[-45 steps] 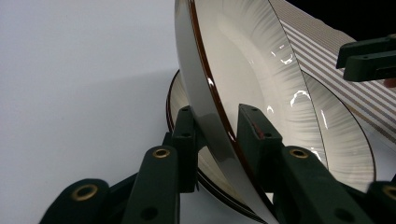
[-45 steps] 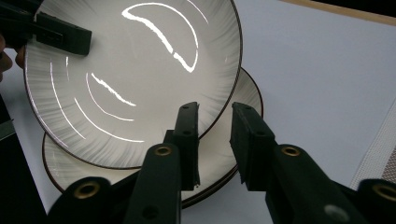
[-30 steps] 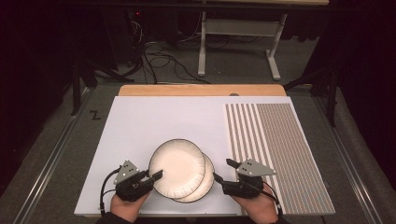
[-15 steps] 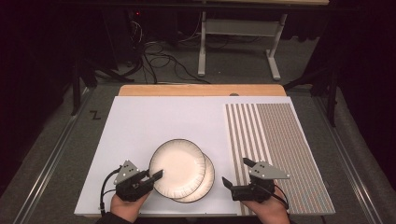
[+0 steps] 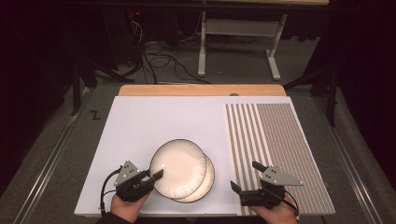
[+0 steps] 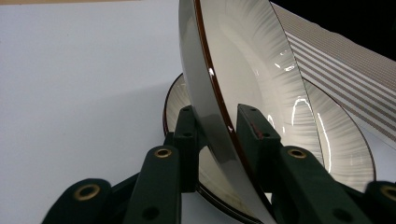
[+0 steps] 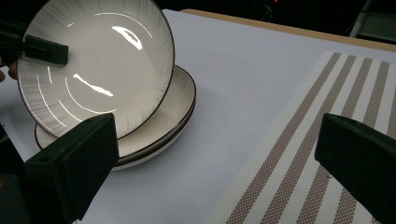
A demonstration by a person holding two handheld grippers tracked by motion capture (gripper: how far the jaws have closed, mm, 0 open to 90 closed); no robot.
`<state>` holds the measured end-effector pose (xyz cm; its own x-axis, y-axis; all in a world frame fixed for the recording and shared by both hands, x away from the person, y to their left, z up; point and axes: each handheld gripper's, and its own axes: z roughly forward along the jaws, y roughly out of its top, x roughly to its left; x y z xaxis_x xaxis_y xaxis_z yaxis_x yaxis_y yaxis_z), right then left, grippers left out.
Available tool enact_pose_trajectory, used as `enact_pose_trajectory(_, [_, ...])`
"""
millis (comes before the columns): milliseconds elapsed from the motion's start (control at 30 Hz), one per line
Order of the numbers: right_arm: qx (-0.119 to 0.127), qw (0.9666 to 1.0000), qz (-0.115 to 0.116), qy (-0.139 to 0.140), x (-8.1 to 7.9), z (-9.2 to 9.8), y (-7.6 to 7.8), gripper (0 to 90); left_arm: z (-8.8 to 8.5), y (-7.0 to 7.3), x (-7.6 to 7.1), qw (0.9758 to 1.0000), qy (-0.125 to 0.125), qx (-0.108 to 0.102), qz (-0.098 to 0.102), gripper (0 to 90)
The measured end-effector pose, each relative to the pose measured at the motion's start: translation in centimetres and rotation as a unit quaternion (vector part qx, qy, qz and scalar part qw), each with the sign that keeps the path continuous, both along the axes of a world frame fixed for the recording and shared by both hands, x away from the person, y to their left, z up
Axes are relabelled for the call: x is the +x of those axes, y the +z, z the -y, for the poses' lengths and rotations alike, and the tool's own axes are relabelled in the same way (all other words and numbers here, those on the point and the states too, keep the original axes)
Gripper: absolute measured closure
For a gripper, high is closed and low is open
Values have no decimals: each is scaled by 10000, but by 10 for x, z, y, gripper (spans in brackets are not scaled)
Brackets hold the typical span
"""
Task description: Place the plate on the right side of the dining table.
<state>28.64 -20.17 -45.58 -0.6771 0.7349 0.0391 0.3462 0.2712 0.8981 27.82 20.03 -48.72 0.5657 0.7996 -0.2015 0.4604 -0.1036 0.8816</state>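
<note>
White table (image 5: 154,121): left gripper (image 5: 152,178) clamps tilted top plate (image 5: 180,165); right gripper (image 5: 247,176) spread.

A dark room is surrounding the table (image 5: 140,121), whose wooden far edge is showing beyond its white cover. Grey carpet (image 5: 56,154) is covering the floor, where black cables (image 5: 159,58) are lying tangled (beside a white metal stand (image 5: 238,32)).

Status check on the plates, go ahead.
Left gripper shut on top plate, rim pinched, plate tilted up off lower plate. Right gripper open, empty, over striped placemat. Nothing in the way.
</note>
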Motion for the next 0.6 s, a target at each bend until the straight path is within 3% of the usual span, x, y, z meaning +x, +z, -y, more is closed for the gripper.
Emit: enact_pose_trajectory(600, [60,9996,78,254,16,-36,6,29,2,2,0,9999,-53,21,97,722])
